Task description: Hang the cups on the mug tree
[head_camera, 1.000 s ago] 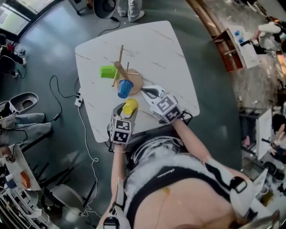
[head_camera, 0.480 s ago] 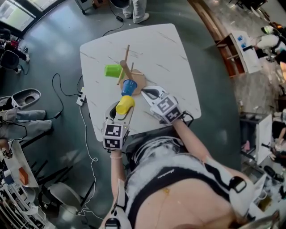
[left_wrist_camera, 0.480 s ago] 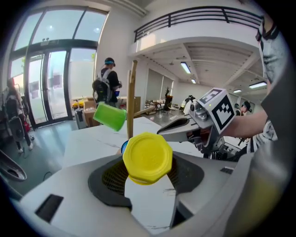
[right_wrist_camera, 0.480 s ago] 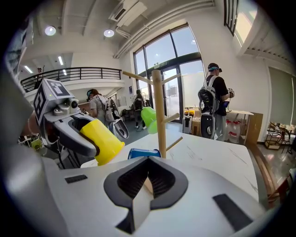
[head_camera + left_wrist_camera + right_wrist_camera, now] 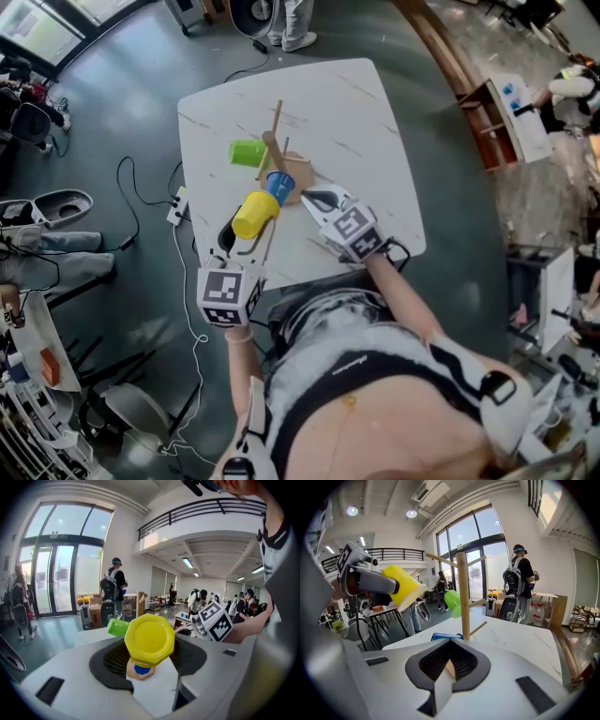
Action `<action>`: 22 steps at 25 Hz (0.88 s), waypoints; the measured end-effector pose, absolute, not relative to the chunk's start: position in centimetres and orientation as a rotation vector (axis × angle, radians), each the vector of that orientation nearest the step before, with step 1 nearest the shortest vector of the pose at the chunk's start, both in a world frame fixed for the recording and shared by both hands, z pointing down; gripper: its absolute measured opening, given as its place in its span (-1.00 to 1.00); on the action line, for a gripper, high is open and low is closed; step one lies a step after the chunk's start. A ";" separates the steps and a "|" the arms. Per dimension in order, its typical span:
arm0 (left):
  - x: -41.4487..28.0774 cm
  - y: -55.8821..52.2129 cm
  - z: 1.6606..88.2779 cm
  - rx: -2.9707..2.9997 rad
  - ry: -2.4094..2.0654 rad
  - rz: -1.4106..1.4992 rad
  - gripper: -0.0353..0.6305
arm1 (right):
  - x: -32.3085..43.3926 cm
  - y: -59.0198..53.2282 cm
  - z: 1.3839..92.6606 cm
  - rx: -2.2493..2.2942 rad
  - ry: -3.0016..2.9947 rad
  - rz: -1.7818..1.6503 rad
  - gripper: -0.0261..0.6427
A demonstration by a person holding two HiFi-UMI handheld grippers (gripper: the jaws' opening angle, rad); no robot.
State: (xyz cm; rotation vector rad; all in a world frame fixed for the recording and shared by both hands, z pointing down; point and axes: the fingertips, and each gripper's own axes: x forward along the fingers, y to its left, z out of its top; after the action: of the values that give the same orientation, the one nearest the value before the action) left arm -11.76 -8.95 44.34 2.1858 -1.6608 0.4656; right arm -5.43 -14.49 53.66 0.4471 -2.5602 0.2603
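The left gripper (image 5: 246,236) grips the yellow cup (image 5: 255,214), the tree (image 5: 273,150) just ahead; the right gripper (image 5: 309,197) pinches its base (image 5: 300,170).

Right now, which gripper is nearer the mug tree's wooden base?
Right. The right gripper is shut on the near edge of the base; the left gripper holds the yellow cup in the air, short of the base and apart from it.

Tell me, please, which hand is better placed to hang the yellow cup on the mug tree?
Left. The left gripper holds the yellow cup in its jaws, raised beside the mug tree. The right gripper sits low, jaws closed on the tree's base, with no cup.
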 end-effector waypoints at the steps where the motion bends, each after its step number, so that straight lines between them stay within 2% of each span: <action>1: -11.9 -9.0 43.7 2.194 -1.673 0.455 -0.15 | -5.5 -14.5 53.6 0.446 -2.563 0.260 -0.91; 15: -12.6 -10.1 36.1 2.306 -1.770 0.349 -0.15 | -6.8 -14.4 52.6 0.412 -2.586 0.238 -0.91; 22: -12.5 -12.9 36.9 2.315 -1.822 0.384 -0.15 | -7.1 -14.0 52.8 0.412 -2.594 0.247 -0.91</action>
State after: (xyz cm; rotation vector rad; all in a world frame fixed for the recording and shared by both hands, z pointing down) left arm -12.45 -12.90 36.92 2.3152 -1.8225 0.3837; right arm -7.10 -13.96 52.81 0.4119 -2.5943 0.2472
